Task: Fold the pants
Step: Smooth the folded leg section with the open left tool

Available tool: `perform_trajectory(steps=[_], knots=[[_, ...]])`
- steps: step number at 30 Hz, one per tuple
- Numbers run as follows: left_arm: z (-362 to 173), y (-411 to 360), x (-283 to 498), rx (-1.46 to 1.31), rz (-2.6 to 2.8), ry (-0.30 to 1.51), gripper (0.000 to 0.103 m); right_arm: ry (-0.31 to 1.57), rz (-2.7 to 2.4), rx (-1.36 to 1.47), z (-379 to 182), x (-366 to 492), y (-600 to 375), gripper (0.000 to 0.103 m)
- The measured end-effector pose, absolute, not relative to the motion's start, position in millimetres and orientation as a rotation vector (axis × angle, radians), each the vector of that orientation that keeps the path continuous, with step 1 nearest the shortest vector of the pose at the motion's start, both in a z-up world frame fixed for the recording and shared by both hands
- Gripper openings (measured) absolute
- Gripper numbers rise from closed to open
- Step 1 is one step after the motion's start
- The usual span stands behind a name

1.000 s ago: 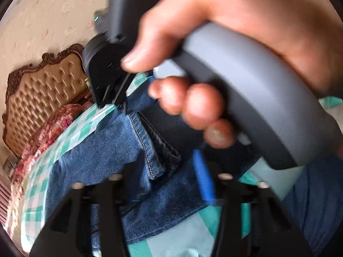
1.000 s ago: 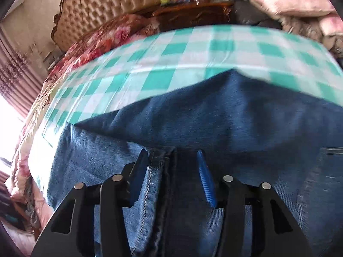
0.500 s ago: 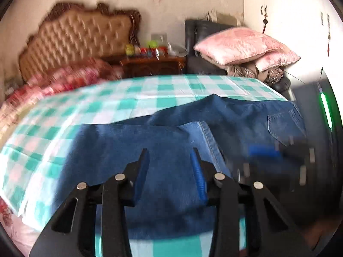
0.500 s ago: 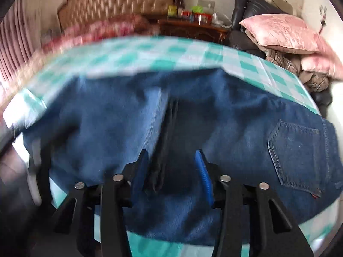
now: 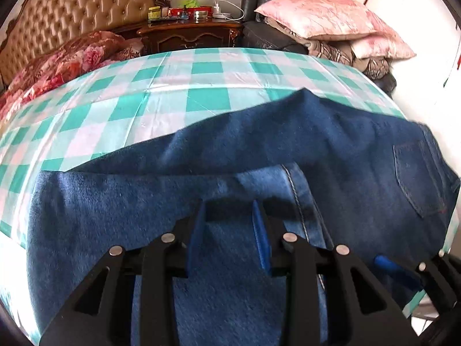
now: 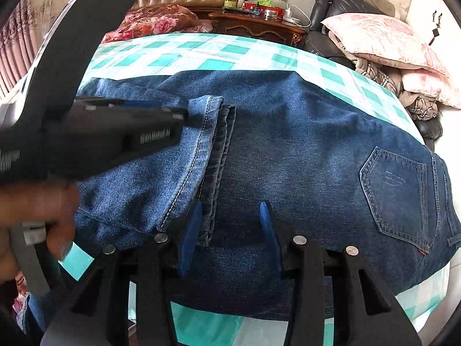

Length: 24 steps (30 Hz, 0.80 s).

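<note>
Blue jeans (image 6: 302,155) lie on a green-and-white checked cloth (image 6: 184,54), the legs folded over so the hems (image 6: 219,144) rest across the seat; a back pocket (image 6: 394,190) shows at the right. The jeans also fill the left wrist view (image 5: 331,150). My left gripper (image 5: 229,227) is open and empty, low over the folded leg. It shows in the right wrist view (image 6: 173,115) as a dark body coming in from the left, tips by the hem. My right gripper (image 6: 230,230) is open and empty just above the jeans' near edge, beside the hems.
A tufted headboard (image 5: 75,8) and a floral quilt (image 5: 57,60) stand at the back left. A dark wooden nightstand (image 5: 190,34) carries small jars. Pink pillows (image 5: 325,14) are stacked at the back right. The right gripper's tips show at the lower right (image 5: 403,271).
Both grippers have pulled back and levelled from close over the denim. The right hand no longer blocks the left view. The folded leg lies flat on the seat.
</note>
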<state>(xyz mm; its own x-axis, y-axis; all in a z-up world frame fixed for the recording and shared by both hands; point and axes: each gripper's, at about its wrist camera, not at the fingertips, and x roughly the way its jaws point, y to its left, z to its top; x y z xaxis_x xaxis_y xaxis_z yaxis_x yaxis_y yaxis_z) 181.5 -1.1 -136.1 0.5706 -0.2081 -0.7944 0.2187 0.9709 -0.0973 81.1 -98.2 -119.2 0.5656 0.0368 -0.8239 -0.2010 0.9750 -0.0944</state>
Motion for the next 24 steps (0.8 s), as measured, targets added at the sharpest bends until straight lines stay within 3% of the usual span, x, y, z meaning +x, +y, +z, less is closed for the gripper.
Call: perform_trajectory(steps=[7,12,22,24], knots=[[-112.9,26.8,163.5,-0.066,-0.185,0.888,0.038,0.967,0.145,-0.174,-119.3,81.9,-99.4,0.041],[-126.1,46.3,139.0,-0.101,-0.144,0.923,0.038,0.969,0.145,-0.177,-118.9,82.8,-99.0,0.041],[-125.5,39.0,95.7,0.011,-0.131,0.886,0.04,0.966,0.14,-0.176,-120.4,82.0,-98.0,0.041],[-125.8,37.1,91.3,0.031,-0.128,0.874,0.046,0.97,0.142,-0.175,-120.5,82.7,-99.0,0.041]])
